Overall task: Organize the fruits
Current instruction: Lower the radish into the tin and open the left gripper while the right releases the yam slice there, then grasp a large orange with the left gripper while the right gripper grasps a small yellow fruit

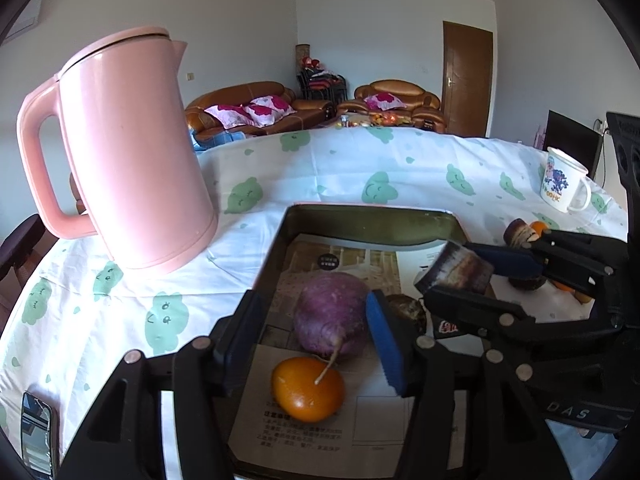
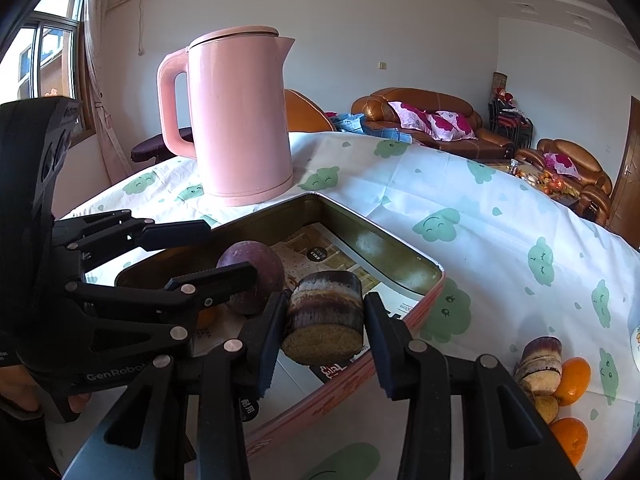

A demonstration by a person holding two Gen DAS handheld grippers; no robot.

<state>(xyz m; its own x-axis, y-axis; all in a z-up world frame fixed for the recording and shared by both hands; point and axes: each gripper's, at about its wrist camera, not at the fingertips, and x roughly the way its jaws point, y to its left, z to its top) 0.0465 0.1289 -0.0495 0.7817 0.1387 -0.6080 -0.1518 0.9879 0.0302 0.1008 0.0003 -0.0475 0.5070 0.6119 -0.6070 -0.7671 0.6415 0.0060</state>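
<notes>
"genrobot" is showing in pale letters on the body of the left gripper (image 2: 208,252), and "das" is reading off the strap near the right gripper (image 2: 324,320) in the left wrist view; the white mug (image 1: 564,184) is carrying a cartoon figure with blue lettering too blurred to read, and the printed paper lining the tray (image 1: 372,216) is bearing small chinese text. the right gripper is clamping a short sugarcane chunk (image 2: 325,318) between its pads, the chunk filling the gap, and is holding it above the tray's near wall. the left gripper is standing wide apart with nothing between its pads, hovering over a purple radish (image 1: 334,316) and an orange (image 1: 308,388) that are lying touching each other inside the tray. outside the tray, by its right wall, another sugarcane piece (image 2: 538,364) and two oranges (image 2: 574,376) are waiting on the cloud-print tablecloth (image 2: 500,216). the pink kettle (image 2: 240,116) is standing just beyond the tray's far left corner, leaving bare cloth open to the far right.
</notes>
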